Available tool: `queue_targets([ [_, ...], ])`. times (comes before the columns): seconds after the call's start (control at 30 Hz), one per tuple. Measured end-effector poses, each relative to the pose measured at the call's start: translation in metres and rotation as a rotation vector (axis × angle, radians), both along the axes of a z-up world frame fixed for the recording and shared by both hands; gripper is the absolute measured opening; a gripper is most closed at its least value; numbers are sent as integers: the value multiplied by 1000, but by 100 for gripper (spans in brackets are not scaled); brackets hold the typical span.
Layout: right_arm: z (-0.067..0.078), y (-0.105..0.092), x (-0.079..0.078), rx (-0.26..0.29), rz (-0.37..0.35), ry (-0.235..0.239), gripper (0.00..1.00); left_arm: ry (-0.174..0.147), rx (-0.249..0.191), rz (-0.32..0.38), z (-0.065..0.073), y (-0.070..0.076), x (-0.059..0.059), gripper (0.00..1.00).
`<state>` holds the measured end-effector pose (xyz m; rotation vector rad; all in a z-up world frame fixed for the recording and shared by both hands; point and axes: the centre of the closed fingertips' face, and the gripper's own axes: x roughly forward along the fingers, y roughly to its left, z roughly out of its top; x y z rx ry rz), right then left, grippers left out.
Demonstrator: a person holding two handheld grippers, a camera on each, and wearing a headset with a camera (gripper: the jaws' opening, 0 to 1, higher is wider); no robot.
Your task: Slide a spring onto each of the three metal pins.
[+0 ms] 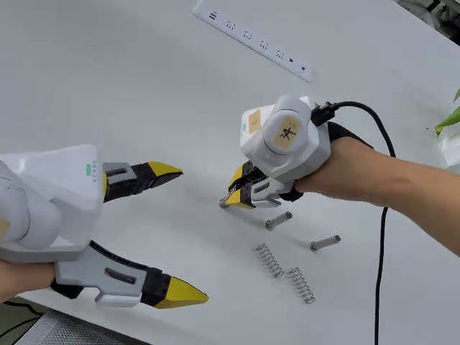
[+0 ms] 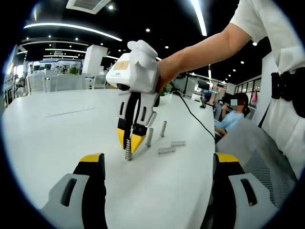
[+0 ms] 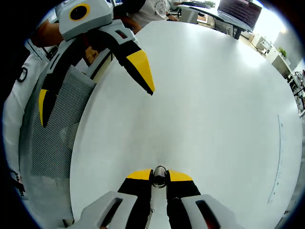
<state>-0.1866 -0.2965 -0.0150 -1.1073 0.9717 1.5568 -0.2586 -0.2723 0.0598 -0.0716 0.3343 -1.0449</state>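
Head view: my right gripper (image 1: 241, 195) clamped on a spring (image 1: 225, 203), end on the table (image 1: 108, 86) for support; two pins (image 1: 279, 220), two springs (image 1: 269, 259) near it. Left gripper view: left gripper (image 2: 159, 156) wide apart, idle. Right gripper view: spring centred between jaws.

In the head view the right gripper (image 1: 232, 192) covers most of the spring (image 1: 225, 203) pinched in its jaws (only a short coiled end pokes out), and whether a pin sits inside cannot be told. The left gripper (image 1: 192, 233) has its body cut by the left edge, and the black cable (image 1: 381, 237) runs off the bottom.
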Motion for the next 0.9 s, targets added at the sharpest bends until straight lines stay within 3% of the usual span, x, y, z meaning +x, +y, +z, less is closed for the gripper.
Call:
queue_targets([
  [0.9, 1, 2, -2, 17, -18, 10, 14, 1, 7, -10, 3, 1, -2, 92],
])
